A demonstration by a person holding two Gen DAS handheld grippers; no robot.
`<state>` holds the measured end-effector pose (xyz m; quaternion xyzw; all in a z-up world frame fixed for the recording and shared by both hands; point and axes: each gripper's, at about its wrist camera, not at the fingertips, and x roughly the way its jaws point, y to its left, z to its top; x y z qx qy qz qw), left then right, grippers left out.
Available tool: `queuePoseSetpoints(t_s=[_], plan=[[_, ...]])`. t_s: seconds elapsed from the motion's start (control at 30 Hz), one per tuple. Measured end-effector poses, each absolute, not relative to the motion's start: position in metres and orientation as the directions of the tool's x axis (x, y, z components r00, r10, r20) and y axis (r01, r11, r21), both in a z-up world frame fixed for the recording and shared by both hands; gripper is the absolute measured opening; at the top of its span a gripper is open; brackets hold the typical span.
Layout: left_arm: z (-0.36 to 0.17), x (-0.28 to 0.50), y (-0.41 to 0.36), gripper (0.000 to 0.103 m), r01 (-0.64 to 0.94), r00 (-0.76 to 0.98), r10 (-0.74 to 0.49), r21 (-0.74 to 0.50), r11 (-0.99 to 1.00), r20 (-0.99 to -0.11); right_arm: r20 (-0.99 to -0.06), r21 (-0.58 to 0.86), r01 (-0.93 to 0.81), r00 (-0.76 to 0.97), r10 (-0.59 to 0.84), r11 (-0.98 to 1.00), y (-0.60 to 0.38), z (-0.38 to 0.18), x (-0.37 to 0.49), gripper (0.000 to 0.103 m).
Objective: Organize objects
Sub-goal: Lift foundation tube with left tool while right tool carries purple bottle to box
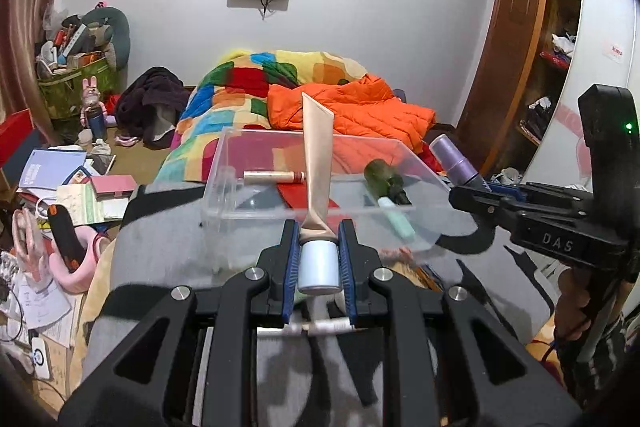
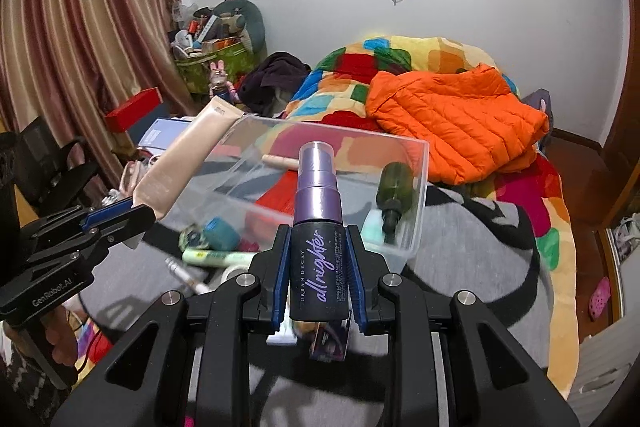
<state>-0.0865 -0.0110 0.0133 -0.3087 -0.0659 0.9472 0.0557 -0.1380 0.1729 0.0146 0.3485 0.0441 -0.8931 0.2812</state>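
Note:
My left gripper (image 1: 319, 245) is shut on a beige cosmetic tube (image 1: 318, 163) by its white cap, holding it upright in front of a clear plastic box (image 1: 224, 163). The tube (image 2: 188, 155) and the left gripper (image 2: 144, 215) also show in the right wrist view. My right gripper (image 2: 319, 247) is shut on a black and purple spray bottle (image 2: 318, 227), held near the box (image 2: 420, 187); the bottle also shows in the left wrist view (image 1: 454, 157). Inside the box lie a dark green bottle (image 1: 386, 179), a pale stick (image 1: 274, 177) and a mint tube (image 1: 398, 221).
The box rests on a grey and black cloth (image 2: 480, 247) on a bed with a colourful blanket (image 2: 400, 67) and an orange jacket (image 2: 452, 119). Loose cosmetics (image 2: 216, 255) lie by the box. Books and clutter (image 1: 60, 187) fill the floor at left. A wardrobe (image 1: 532, 47) stands at right.

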Motion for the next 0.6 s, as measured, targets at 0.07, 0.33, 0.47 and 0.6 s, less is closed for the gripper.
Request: queuePoseSetpoints(t_s=[0.07, 0.33, 0.47, 0.6], plan=[[0.013, -0.098, -0.014, 0.019, -0.06, -0.794, 0.152, -0.172, -0.983, -0.589, -0.653, 0.129, 0.524, -0.594, -0.47, -0.842, 0.17, 0.013, -0.149, 0.023], [0.007, -0.143, -0.015, 0.019, -0.068, -0.742, 0.162, -0.168, -0.984, -0.651, -0.695, 0.15, 0.492, -0.565, -0.445, -0.858, 0.158, 0.002, -0.19, 0.023], [0.005, -0.159, -0.008, 0.019, -0.094, -0.719, 0.177, -0.158, -0.983, -0.672, -0.721, 0.12, 0.487, -0.556, -0.414, -0.865, 0.146, -0.006, -0.206, 0.023], [0.003, -0.175, 0.0, 0.019, -0.124, -0.697, 0.192, -0.148, -0.981, -0.691, -0.744, 0.106, 0.489, -0.538, -0.395, -0.866, 0.137, -0.014, -0.216, 0.023]])
